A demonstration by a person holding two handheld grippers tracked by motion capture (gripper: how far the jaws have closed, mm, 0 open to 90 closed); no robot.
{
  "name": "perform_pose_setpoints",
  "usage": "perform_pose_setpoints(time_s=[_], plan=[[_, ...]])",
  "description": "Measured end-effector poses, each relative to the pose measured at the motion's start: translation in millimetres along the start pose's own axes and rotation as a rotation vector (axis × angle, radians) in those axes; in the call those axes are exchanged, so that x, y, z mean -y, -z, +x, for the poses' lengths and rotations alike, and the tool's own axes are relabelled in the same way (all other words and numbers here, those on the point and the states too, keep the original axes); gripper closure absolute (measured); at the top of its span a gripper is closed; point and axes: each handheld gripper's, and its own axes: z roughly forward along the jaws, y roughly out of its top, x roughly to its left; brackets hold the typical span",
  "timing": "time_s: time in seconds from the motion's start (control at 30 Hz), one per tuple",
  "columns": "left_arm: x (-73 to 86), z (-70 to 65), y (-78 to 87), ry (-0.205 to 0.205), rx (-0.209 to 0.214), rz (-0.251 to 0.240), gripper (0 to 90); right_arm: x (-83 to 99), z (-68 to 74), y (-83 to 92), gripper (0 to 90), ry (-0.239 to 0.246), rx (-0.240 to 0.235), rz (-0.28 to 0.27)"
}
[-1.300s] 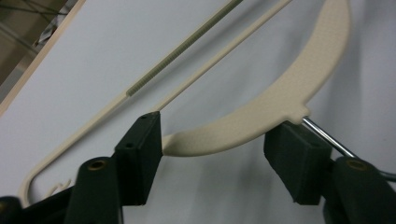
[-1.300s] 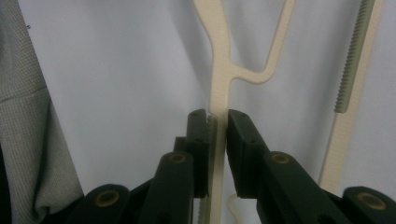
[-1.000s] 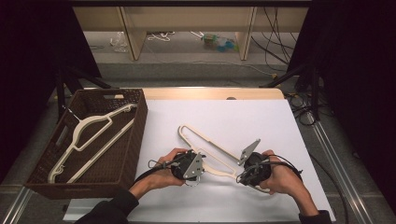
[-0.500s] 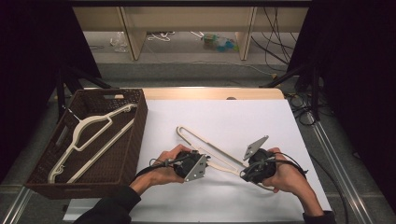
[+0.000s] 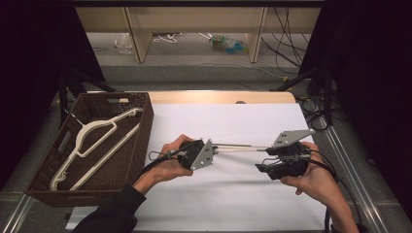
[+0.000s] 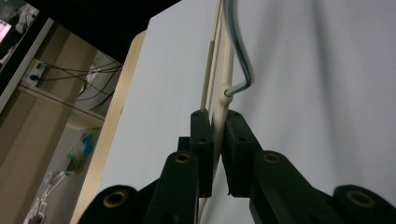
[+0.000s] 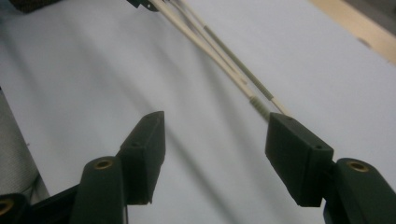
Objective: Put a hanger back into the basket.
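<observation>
A cream hanger (image 5: 240,147) with a metal hook (image 6: 240,56) hangs above the white table cover, stretched edge-on between my two grippers. My left gripper (image 5: 216,149) is shut on one end of it; its jaws have just been closing, and the pads clamp the cream bar (image 6: 223,70). My right gripper (image 5: 261,167) is open; its jaws have just been opening. Nothing lies between them, and the hanger (image 7: 210,44) runs down to the tip of one jaw and passes behind it.
A brown wicker basket (image 5: 141,131) stands at the table's left and holds another cream hanger (image 5: 92,136). The white cover (image 5: 233,204) spreads under both hands. Shelving and cables lie beyond the table's far edge, and dark stands flank it.
The hanger lay flat on the cover with both grippers at it; now it is raised and seen edge-on. Both hands rose. The right gripper's jaws spread apart and that hand shifted right.
</observation>
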Motion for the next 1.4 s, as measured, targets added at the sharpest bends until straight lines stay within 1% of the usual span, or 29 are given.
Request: perform_pose_setpoints(time_s=[0.03, 0.07, 0.1, 0.13, 0.17, 0.23, 0.27, 0.3, 0.43, 0.5, 0.53, 0.63, 0.67, 0.7, 0.77, 0.83, 0.87, 0.9, 0.93, 0.97, 1.0, 1.07, 1.17, 1.2, 1.23, 1.27, 1.3, 1.37, 1.4], plan=[[-1.0, 3.8, 2.0, 0.015, -0.009, 0.000, 83.9, -1.7, 1.0, 3.2, 38.6, -0.003, 0.008, -0.022], [-1.8, 7.4, 4.1, 0.039, -0.018, -0.002, 84.4, -3.4, 1.9, 6.5, 38.5, -0.013, 0.009, -0.041], [-2.6, 12.7, 7.2, 0.046, -0.016, 0.006, 84.9, -5.1, 3.3, 10.4, 38.5, -0.027, 0.008, -0.051], [-3.1, 16.3, 9.6, 0.073, -0.029, 0.000, 85.3, -6.7, 3.3, 13.7, 38.3, -0.014, 0.015, -0.071], [-3.3, 20.3, 11.9, 0.104, -0.030, -0.007, 85.5, -8.7, 4.0, 18.1, 38.2, -0.021, 0.008, -0.077], [-3.1, 28.2, 17.5, 0.163, -0.029, -0.017, 85.9, -9.9, 4.4, 22.7, 38.0, -0.014, -0.004, -0.108], [-2.5, 31.7, 19.8, 0.195, -0.027, -0.030, 86.0, -10.1, 5.1, 24.3, 37.6, -0.024, -0.013, -0.109], [-1.6, 35.2, 22.7, 0.222, -0.021, -0.028, 86.1, -10.0, 5.3, 24.4, 37.1, -0.027, -0.011, -0.112], [1.7, 44.9, 32.4, 0.349, -0.004, -0.044, 86.1, -8.7, 6.2, 20.0, 36.8, -0.027, -0.011, -0.099], [4.2, 49.1, 37.1, 0.409, 0.008, -0.062, 86.1, -8.0, 6.5, 17.7, 36.9, -0.013, -0.019, -0.090], [5.2, 50.6, 39.5, 0.439, 0.017, -0.064, 86.1, -8.2, 7.2, 17.4, 36.9, -0.021, -0.022, -0.085], [6.9, 54.1, 45.9, 0.506, 0.018, -0.078, 86.1, -8.0, 7.9, 17.1, 37.1, -0.016, -0.029, -0.083], [7.9, 55.6, 48.5, 0.528, 0.026, -0.081, 86.2, -7.7, 8.1, 17.2, 37.1, -0.019, -0.030, -0.084], [7.8, 56.3, 51.2, 0.562, 0.027, -0.089, 86.2, -6.9, 9.0, 16.0, 37.1, -0.023, -0.022, -0.100], [8.3, 57.8, 57.5, 0.604, 0.035, -0.098, 86.1, -5.5, 9.2, 16.7, 37.0, -0.020, -0.042, -0.082], [8.2, 58.1, 63.9, 0.645, 0.047, -0.112, 86.2, -3.2, 9.7, 16.0, 37.0, -0.023, -0.038, -0.084], [8.2, 58.4, 67.9, 0.662, 0.051, -0.118, 86.2, -2.0, 9.5, 16.0, 37.0, -0.023, -0.045, -0.080], [8.1, 58.7, 70.5, 0.670, 0.052, -0.123, 86.2, -0.3, 9.6, 15.6, 37.0, -0.027, -0.044, -0.080], [8.4, 59.0, 73.3, 0.687, 0.061, -0.136, 86.2, 0.8, 9.7, 15.1, 37.0, -0.029, -0.042, -0.082], [8.0, 59.3, 77.5, 0.699, 0.055, -0.128, 86.2, 2.4, 10.2, 14.8, 37.0, -0.032, -0.045, -0.080], [8.0, 59.5, 80.7, 0.705, 0.058, -0.135, 86.2, 4.0, 10.7, 13.7, 37.0, -0.033, -0.044, -0.085], [8.6, 59.7, 87.0, 0.736, 0.064, -0.154, 86.2, 7.4, 11.5, 12.1, 36.9, -0.034, -0.059, -0.076], [9.2, 60.1, 98.1, 0.768, 0.084, -0.171, 86.1, 14.3, 13.9, 6.5, 36.2, -0.036, -0.066, -0.079], [8.7, 60.0, 102.1, 0.778, 0.082, -0.174, 86.1, 16.8, 14.6, 4.2, 35.9, -0.036, -0.066, -0.078], [7.8, 60.1, 106.3, 0.782, 0.084, -0.180, 86.2, 19.2, 15.1, 2.0, 35.7, -0.038, -0.065, -0.077], [6.6, 60.1, 111.3, 0.773, 0.072, -0.178, 86.2, 21.5, 15.8, 0.0, 35.4, -0.042, -0.064, -0.078], [5.6, 60.5, 116.8, 0.766, 0.068, -0.176, 86.1, 23.9, 16.6, -2.1, 35.2, -0.042, -0.065, -0.074], [3.6, 61.4, 131.5, 0.773, 0.052, -0.192, 86.1, 28.1, 18.3, -5.3, 35.2, -0.048, -0.075, -0.069], [3.0, 61.6, 136.3, 0.775, 0.052, -0.197, 86.2, 30.7, 19.8, -7.1, 35.1, -0.056, -0.078, -0.061]])
